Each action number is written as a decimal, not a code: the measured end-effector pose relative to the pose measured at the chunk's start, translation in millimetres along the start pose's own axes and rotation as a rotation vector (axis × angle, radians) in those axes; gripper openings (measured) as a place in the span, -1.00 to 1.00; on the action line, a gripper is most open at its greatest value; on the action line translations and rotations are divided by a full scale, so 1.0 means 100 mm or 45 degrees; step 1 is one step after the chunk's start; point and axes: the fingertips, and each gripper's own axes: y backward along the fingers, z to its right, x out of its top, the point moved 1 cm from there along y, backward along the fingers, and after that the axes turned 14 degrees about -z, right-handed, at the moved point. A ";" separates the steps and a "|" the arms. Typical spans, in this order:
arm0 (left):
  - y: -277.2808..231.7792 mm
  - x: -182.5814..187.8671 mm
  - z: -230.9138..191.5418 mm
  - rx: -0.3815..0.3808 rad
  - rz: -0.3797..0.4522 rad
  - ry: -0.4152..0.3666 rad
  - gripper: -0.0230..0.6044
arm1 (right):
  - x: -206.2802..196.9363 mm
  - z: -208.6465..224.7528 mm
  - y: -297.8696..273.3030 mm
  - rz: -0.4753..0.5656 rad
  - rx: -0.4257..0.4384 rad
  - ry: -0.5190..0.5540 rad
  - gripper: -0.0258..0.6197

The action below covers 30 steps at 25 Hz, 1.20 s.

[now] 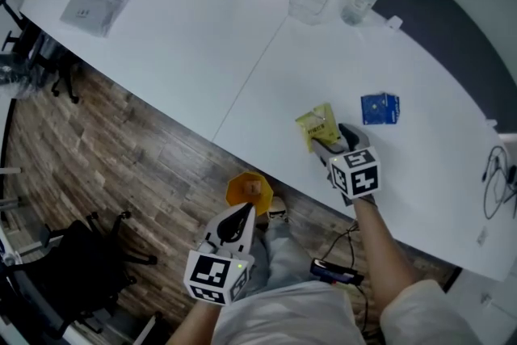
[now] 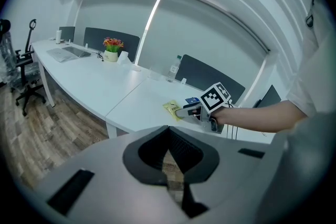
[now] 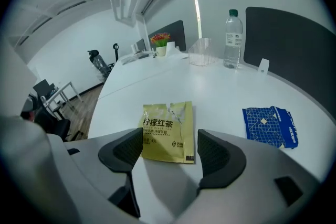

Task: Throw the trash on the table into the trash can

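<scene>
My right gripper [image 3: 169,145] has its jaws spread wide and low over the white table [image 3: 231,92]. Nothing is pinched yet. The yellow-green tea sachet [image 3: 168,131] lies flat just ahead of them, with its near edge between the two pads. I judge it to be very light, thin and floppy, with a torn top edge, and likely to slide on the smooth tabletop. I'd take it by the near short edge, scraping one pad under so the film buckles up into the grip.

To the right, apart from it, lies a blue packet [image 3: 265,125], equally flat. A water bottle [image 3: 231,39] and a clear container [image 3: 201,52] stand at the far side.

My left gripper [image 1: 239,219] hangs off the table's near edge over the wood floor. Its jaws are pressed together bar a sliver, and nothing is between them.

The left pad covers the sachet's near-left corner, and I cannot tell whether anything is inside it. An orange container [image 1: 249,189] below the table edge, which I take for the trash can, is partly masked by the left gripper.
</scene>
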 end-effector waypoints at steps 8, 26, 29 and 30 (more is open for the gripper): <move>0.01 -0.02 -0.02 0.004 0.013 -0.001 -0.93 | -0.02 0.06 0.00 -0.025 -0.089 0.044 -0.03; 0.29 -0.01 -0.07 0.036 0.100 0.027 -0.93 | 0.17 -0.10 0.49 0.154 -0.074 -0.002 -0.79; 0.41 0.02 -0.07 0.045 0.132 0.018 -0.93 | 0.20 -0.19 0.67 0.187 -0.049 -0.002 -0.79; 0.46 0.03 -0.08 0.050 0.145 0.015 -0.93 | 0.21 -0.24 0.74 0.199 -0.035 0.000 -0.79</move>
